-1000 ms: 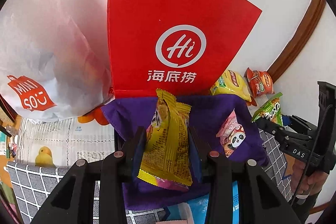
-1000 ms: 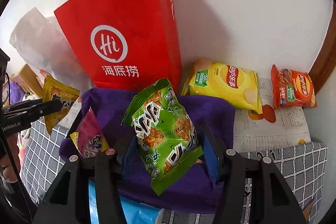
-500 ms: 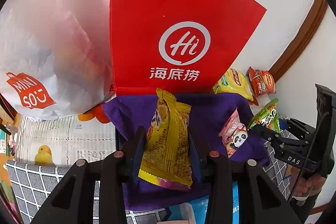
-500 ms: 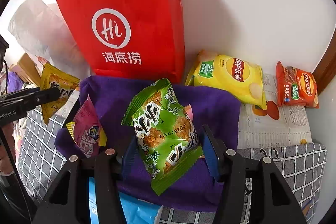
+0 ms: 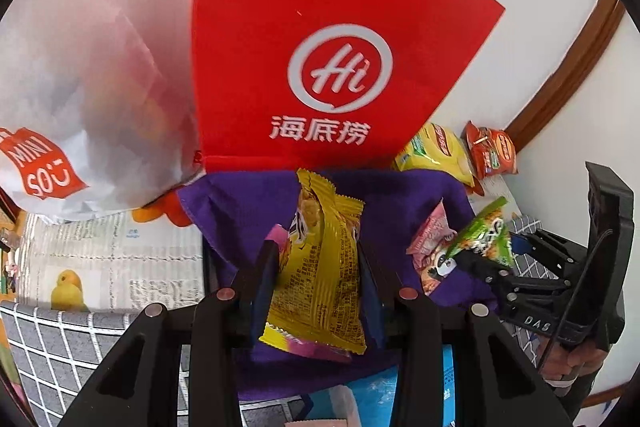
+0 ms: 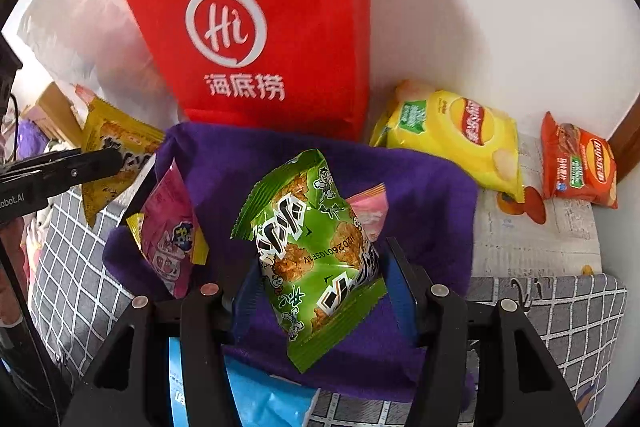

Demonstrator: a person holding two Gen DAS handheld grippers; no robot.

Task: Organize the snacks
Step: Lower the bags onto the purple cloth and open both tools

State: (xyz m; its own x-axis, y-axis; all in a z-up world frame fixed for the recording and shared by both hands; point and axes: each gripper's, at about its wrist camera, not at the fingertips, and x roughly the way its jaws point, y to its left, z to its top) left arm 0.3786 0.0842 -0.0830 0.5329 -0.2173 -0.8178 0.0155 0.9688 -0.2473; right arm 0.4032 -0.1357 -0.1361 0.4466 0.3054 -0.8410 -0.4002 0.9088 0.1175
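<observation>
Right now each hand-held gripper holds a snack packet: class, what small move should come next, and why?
Probably lower the green packet into the purple-lined box: the right hand-held gripper already holds it above the lining, where pink packets lie.

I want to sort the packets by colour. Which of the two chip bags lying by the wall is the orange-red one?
The smaller chip bag, farthest right near the wooden trim. The larger yellow chip bag lies between it and the red paper bag.
</observation>
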